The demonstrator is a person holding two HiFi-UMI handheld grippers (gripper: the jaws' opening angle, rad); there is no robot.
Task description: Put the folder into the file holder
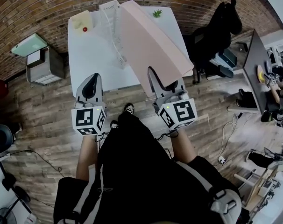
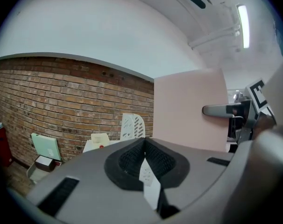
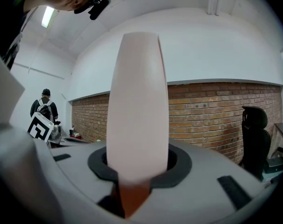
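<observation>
From where I stand, the right gripper (image 1: 158,85) is clamped on the near edge of the pink folder (image 1: 151,41). Its own view shows the folder (image 3: 137,101) wedged between the pads, so the grip looks firm. The folder is held up on edge, clear of the white counter (image 1: 90,55). It sits just to the right of the white perforated file holder (image 1: 112,27), which stands near the middle of the counter. The left gripper (image 1: 90,85) hangs at the counter's near edge with its jaws together and nothing in them.

As I see it, the folder is being carried to the holder and isn't yet over the slot. To do this well, I'd keep the folder upright and turn it until its lower edge runs along the holder's length. Then I'd bring it across over the opening and lower it straight down. With only one end held, the far end may sag or swing. The holder looks light, so the free gripper could steady it.
</observation>
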